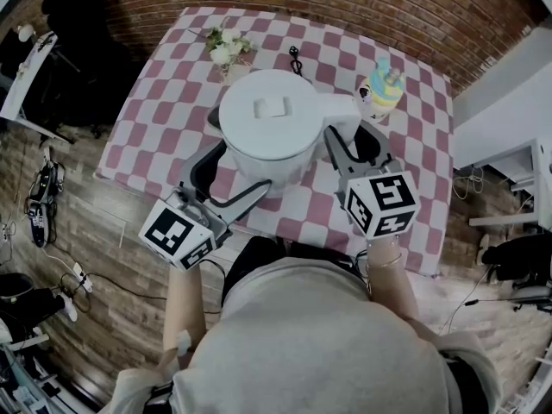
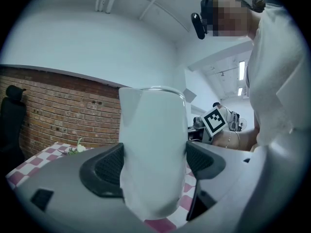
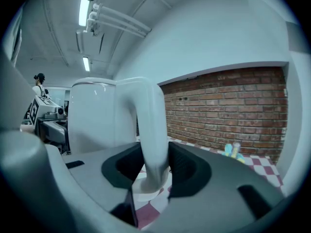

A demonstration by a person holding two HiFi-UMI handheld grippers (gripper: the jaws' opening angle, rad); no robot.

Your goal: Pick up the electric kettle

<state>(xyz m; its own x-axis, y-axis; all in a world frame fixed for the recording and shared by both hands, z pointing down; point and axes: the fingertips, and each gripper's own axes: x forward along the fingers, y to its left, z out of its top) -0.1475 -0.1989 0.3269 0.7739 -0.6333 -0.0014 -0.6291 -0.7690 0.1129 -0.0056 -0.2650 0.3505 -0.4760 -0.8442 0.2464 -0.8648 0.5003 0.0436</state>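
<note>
My left gripper (image 2: 153, 163) clamps the kettle (image 1: 269, 123) body, right gripper (image 3: 154, 165) its handle (image 3: 146, 110); it looks barely airborne, I think, so I'd raise both evenly.

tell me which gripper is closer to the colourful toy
Right. The right gripper, clamped on the kettle handle, sits close beside the colourful toy; the left gripper holds the kettle body, well away.

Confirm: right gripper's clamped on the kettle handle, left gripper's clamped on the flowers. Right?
Not quite. The left gripper is clamped on the electric kettle, on its white body, not on the flowers, which lie apart on the table. The left gripper view shows it. The right gripper is on the handle, as you said.
</note>
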